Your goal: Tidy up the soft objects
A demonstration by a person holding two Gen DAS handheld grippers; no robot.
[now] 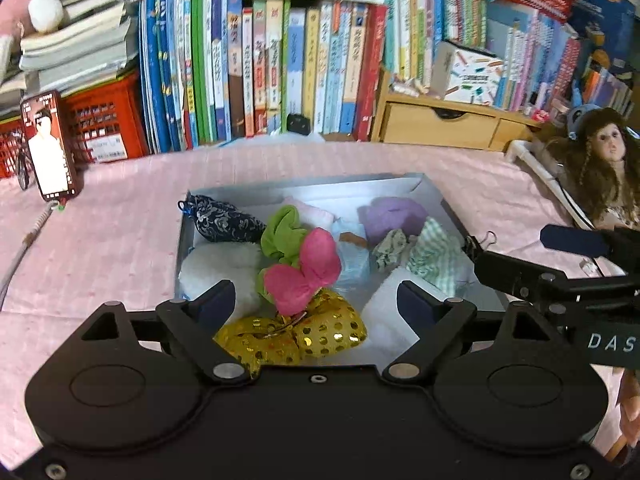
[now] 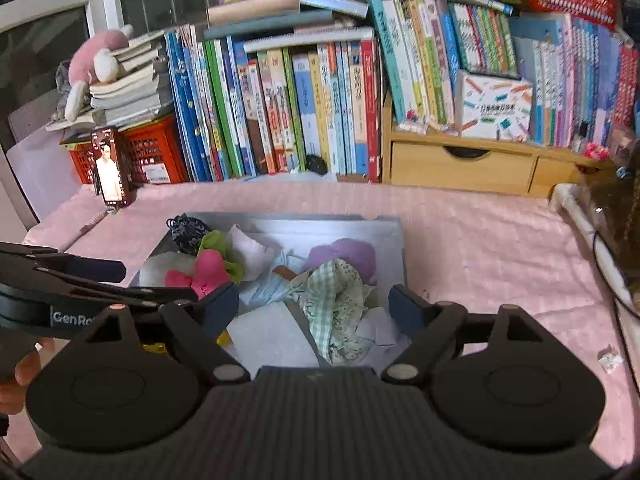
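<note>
Your left gripper (image 1: 316, 300) hangs spread wide above the near end of the grey tray (image 1: 444, 204), nothing between its fingers. Your right gripper (image 2: 314, 304) is spread too, empty, over the tray's near right part. White letters "DAS" show on the right gripper's body in the left view; "GenRo", cut off, shows on the left gripper's in the right view.

The soft things all lie in the tray on the pink-clothed surface (image 1: 120, 240): gold sequin bow (image 1: 296, 336) nearest, pink bow (image 1: 304, 276) on it, green scrunchie (image 1: 280, 232) behind, dark patterned pouch (image 1: 224, 220) far left, purple plush (image 1: 394, 216) far right, green check cloth (image 2: 336, 300) near right.

Book spines behind: lettering too blurred to read.
</note>
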